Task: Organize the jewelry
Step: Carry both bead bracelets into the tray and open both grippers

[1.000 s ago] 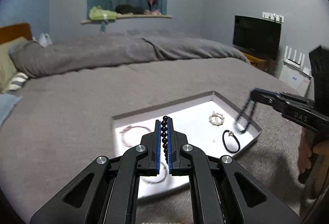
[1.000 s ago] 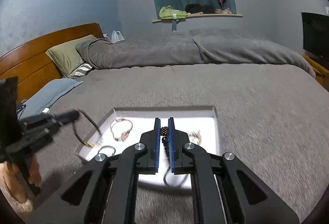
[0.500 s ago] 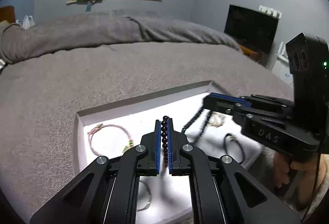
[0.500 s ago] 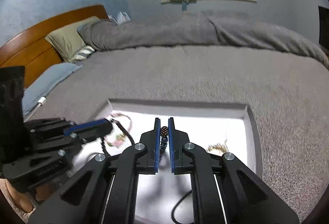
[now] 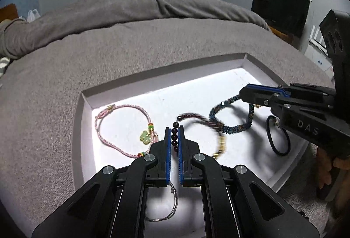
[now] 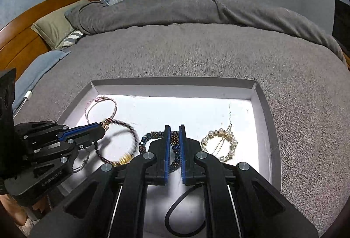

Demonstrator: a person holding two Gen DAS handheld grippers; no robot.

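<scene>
A white shallow tray lies on the grey bed; it also shows in the right wrist view. My left gripper is shut on a dark maroon bead bracelet with a gold section, hanging low over the tray; both show in the right wrist view, gripper, bracelet. My right gripper is shut on a blue beaded bracelet, its loop dangling just above the tray floor beside the maroon one. The right gripper enters the left wrist view from the right.
In the tray lie a pink cord bracelet with a green charm, a black hair tie, a pearl ring clip and a thin silver bangle. Grey blanket surrounds the tray. A TV stands at far right.
Both grippers have come down closer over the tray and nearer each other. The two held bracelets now hang side by side just above the tray floor.
</scene>
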